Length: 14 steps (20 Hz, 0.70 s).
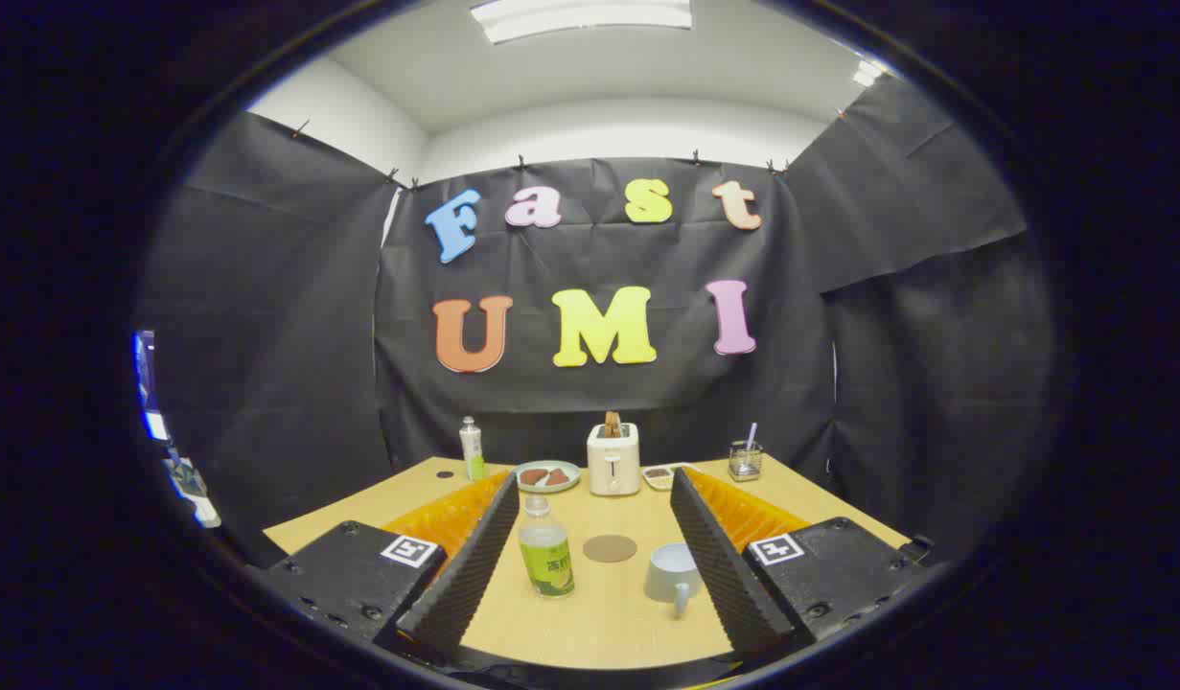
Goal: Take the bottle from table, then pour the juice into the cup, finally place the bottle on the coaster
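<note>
A small clear bottle point(545, 548) with a green label and yellow-green juice stands upright on the wooden table point(599, 623), between my fingers and close to the left one. A pale grey cup point(673, 575) sits upright near the right finger, handle toward me. A round brown coaster point(610, 548) lies flat between bottle and cup, slightly farther off. My gripper point(590, 489) is open wide, its ribbed black fingers point(474, 565) on either side of all three, touching none of them.
At the table's far side stand a white toaster point(613, 460) with toast in it, a plate point(548, 475) with brown pieces, a tall white-green bottle point(472, 448), a small dish point(659, 475) and a glass point(745, 461) with a straw. Black cloth walls close the booth.
</note>
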Tool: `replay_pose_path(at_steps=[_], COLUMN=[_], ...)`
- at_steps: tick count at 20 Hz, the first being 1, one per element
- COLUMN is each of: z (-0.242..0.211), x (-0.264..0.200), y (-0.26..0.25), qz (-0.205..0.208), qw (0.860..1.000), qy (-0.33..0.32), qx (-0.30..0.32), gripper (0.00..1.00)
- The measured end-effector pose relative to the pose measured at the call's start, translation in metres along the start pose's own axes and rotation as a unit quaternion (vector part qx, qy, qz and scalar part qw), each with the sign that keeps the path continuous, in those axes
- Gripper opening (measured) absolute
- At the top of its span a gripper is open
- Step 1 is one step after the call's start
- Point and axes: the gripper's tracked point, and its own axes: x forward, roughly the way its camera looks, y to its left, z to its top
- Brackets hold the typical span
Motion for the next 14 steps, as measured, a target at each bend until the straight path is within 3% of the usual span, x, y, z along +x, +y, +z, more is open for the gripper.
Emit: replay_pose_path(at_steps=[14], z=[-0.0022], x=[0.0011], y=[-0.0016], qz=[0.006], qw=[1.000], qy=[-0.011], qx=[-0.001], gripper=[1.00])
